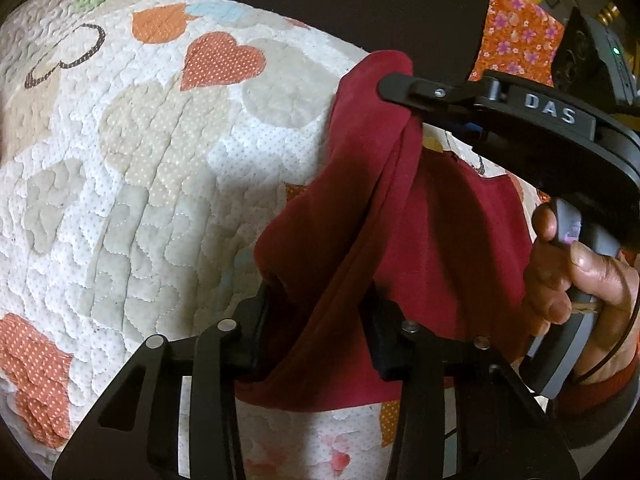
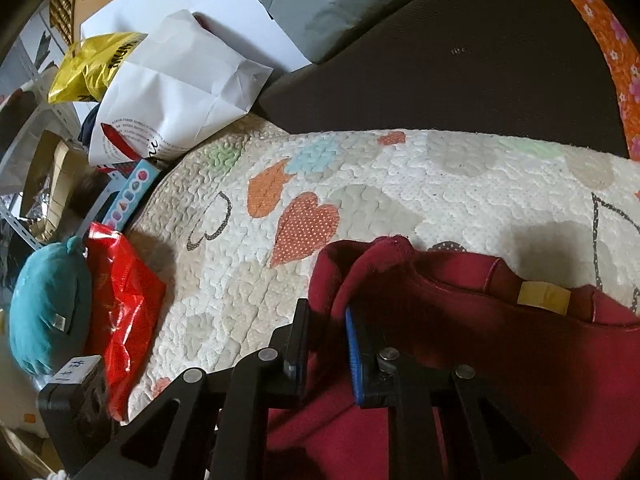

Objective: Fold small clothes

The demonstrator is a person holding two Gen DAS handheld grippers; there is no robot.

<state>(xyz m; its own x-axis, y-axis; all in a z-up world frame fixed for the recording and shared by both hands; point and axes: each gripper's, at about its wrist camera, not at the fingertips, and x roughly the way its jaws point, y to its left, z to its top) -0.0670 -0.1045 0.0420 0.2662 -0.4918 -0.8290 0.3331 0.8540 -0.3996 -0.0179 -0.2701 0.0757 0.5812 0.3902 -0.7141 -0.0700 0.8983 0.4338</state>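
In the left wrist view, the left gripper (image 1: 316,332) has its two black fingers pinched on a fold of the dark red garment (image 1: 440,240). The cloth goes up from there to the right gripper (image 1: 396,80), which shows here from the side. Its tip holds the top of the cloth up off the quilt (image 1: 140,160). The quilt is white with hearts on it. Only this view shows the person's right hand (image 1: 576,280) wrapped around the grey handle, and the letters DAS on the tool. An orange flowered cloth (image 1: 516,28) sits at the top right.

In the right wrist view, the right gripper (image 2: 326,344) is seen from behind. Its fingers, one with a blue pad (image 2: 354,356), are squeezed on a bunched edge of the same dark red garment (image 2: 480,340). The rest of it lies on the quilt (image 2: 400,184). Only here can you see a yellow tag (image 2: 544,296) on the cloth. Off the quilt's left edge are a red plastic bag (image 2: 120,300), a teal stuffed toy (image 2: 48,312), a white paper bag (image 2: 176,88) and a yellow bag (image 2: 88,68). The left gripper does not show here.
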